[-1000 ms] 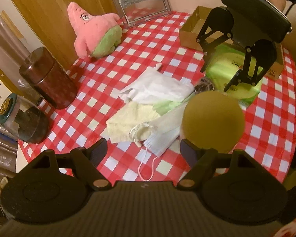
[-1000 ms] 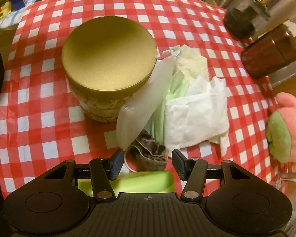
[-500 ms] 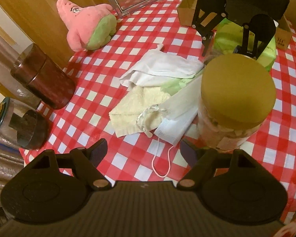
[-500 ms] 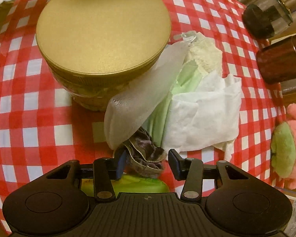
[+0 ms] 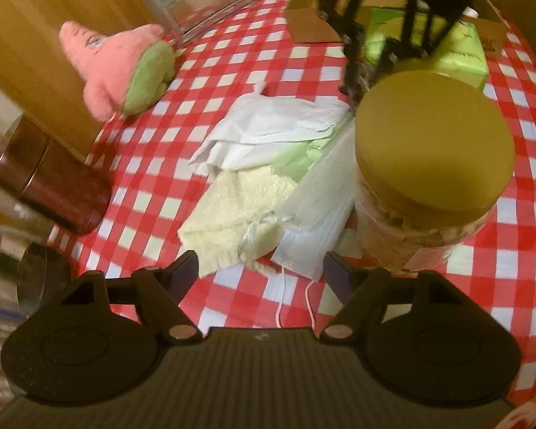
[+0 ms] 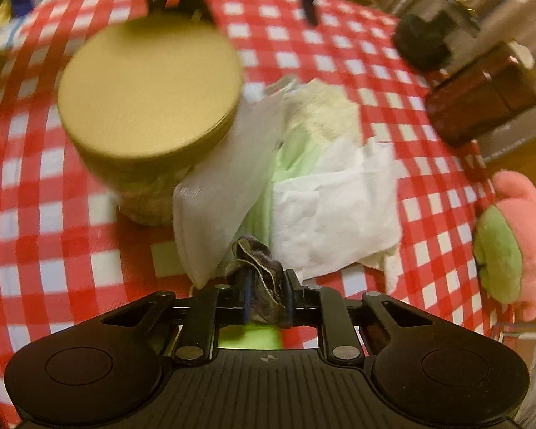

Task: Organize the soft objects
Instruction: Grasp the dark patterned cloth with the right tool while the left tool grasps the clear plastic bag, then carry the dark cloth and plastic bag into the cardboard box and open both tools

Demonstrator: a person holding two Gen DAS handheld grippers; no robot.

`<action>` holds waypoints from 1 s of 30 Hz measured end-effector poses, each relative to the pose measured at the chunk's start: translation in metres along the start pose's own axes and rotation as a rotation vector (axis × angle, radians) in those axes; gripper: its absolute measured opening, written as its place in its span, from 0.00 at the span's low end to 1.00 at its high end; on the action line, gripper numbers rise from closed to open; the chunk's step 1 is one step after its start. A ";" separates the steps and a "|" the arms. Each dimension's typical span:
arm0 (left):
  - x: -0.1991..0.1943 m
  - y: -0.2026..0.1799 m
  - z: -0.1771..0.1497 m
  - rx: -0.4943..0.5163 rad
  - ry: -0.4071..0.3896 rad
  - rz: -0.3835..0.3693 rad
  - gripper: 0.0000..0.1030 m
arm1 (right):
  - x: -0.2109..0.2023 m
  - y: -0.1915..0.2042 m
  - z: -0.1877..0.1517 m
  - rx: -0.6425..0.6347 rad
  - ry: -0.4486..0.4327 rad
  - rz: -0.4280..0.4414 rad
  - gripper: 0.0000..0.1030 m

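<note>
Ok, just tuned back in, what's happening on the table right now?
The right claw has just been closing and now pinches a small dark cloth at the near edge of the pile of cloths. The left claw is open over the face mask, beside the gold-lidded jar, gripping nothing.

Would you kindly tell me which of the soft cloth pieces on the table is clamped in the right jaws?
The small dark grey-brown cloth; the white cloth, cream towel and face mask lie loose.
</note>
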State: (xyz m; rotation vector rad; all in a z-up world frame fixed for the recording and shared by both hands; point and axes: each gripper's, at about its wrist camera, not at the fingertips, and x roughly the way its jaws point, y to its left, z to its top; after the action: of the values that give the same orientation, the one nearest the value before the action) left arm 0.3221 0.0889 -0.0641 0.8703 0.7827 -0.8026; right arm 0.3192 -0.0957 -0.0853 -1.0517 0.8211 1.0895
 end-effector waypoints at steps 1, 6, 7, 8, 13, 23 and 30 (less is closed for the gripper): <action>0.003 -0.001 0.001 0.022 -0.006 -0.006 0.71 | -0.003 -0.001 0.000 0.020 -0.013 -0.002 0.17; 0.019 -0.005 0.006 0.106 -0.013 -0.012 0.65 | -0.010 -0.005 0.000 0.082 -0.050 -0.002 0.17; 0.022 -0.006 0.007 0.120 -0.014 -0.015 0.61 | -0.010 -0.006 0.000 0.086 -0.051 -0.003 0.17; 0.025 -0.005 0.008 0.132 -0.017 -0.024 0.58 | -0.009 -0.005 0.000 0.090 -0.051 -0.004 0.17; 0.034 -0.002 0.012 0.175 -0.055 -0.066 0.54 | -0.007 -0.005 -0.006 0.105 -0.054 -0.011 0.17; 0.046 -0.009 0.016 0.233 -0.051 -0.148 0.20 | -0.006 -0.010 -0.013 0.167 -0.068 -0.031 0.17; 0.039 -0.005 0.015 0.114 -0.014 -0.155 0.05 | -0.010 -0.013 -0.017 0.234 -0.085 -0.060 0.17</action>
State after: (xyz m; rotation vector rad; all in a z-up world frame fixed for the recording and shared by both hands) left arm 0.3395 0.0632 -0.0923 0.9123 0.8050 -0.9975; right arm 0.3282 -0.1161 -0.0781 -0.8239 0.8217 0.9555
